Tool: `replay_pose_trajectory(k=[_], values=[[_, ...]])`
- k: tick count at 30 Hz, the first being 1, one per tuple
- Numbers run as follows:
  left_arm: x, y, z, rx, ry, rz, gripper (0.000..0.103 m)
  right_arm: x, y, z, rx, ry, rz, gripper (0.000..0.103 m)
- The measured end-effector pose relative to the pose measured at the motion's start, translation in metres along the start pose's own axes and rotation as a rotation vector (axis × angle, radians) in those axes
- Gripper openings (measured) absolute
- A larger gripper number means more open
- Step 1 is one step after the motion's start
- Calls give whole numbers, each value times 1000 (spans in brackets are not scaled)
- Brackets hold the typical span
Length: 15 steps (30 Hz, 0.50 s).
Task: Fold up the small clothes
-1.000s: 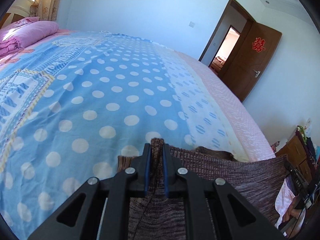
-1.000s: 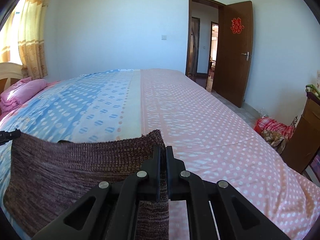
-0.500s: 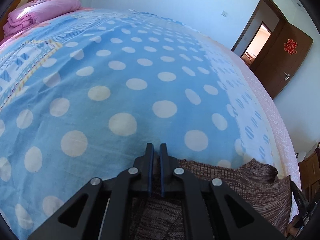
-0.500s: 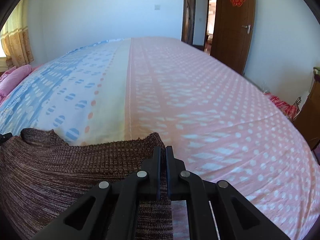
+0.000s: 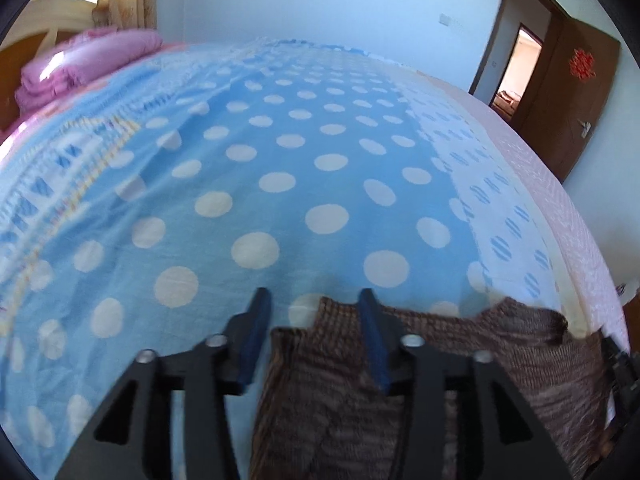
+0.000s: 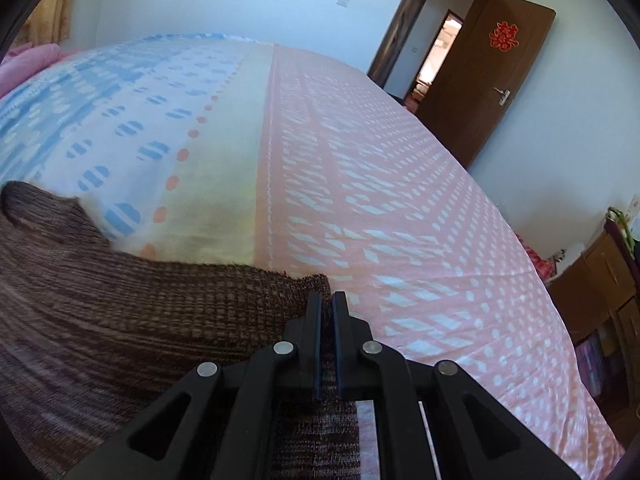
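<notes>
A: Two tools, one garment. Start with the left wrist view — what does the left tool (image 5: 312, 308) show?

B: Its jaws stand spread wide, nothing between them but air and cloth below. The brown knit garment (image 5: 500, 352) lies on the bed (image 5: 280, 140), filling the frame from 5 to 6 o'clock. One corner of the knit pokes up just beside the right finger (image 5: 370, 340); I cannot tell whether the two touch.

A: And the bedding there?

B: A blue sheet with pale dots. A pink folded quilt (image 5: 88, 60) sits at 10 o'clock by the headboard, and a brown door (image 5: 568, 92) stands open at 2 o'clock. The picture is a little blurred.

A: Now the right wrist view.

B: The right tool (image 6: 326, 304) is pressed together on the brown knit garment (image 6: 140, 320), pinching its corner at 6 o'clock; the fabric runs on between the fingers and down under the tool. From there the knit spreads out to 8 and 9 o'clock, lying on the bed (image 6: 400, 220).

A: Bedding on that side?

B: Pink with white flecks to the right, a cream band in the middle, blue marks to the left. The door (image 6: 492, 80) shows at 1 o'clock, a wooden cabinet (image 6: 600, 300) at 4 o'clock.
</notes>
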<state>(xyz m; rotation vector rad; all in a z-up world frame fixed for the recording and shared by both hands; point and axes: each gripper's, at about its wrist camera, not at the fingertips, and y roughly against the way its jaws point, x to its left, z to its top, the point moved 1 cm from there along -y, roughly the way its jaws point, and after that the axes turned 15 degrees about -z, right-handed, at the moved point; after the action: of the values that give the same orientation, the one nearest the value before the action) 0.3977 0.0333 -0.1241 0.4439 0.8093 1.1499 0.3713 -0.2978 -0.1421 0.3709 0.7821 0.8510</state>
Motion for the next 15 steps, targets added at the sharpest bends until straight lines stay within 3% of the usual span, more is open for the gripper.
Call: replay_pose_trajectory(k=[2,4,8,10,11,15], values=[[-13,18,-5,-31,-50,5,73,-19,32,0,-122,-89,12,5],[-26,34,-10,-46,-86,17,74,-40,67,-6,-213,-190,27,5],[-47,57,-25,-57,-138,12,75,-57,105,-34,-178,-225,133,5],[-59,63,-37,-59,-181,23,82,-58,117,-57,-151,-212,164,5],[-62,63,-41,-58,-191,25,87,-58,119,-66,-140,-208,173,5],[-67,52,-61,-21,-231,76,88,-54,110,-95,-71,-215,210,5]])
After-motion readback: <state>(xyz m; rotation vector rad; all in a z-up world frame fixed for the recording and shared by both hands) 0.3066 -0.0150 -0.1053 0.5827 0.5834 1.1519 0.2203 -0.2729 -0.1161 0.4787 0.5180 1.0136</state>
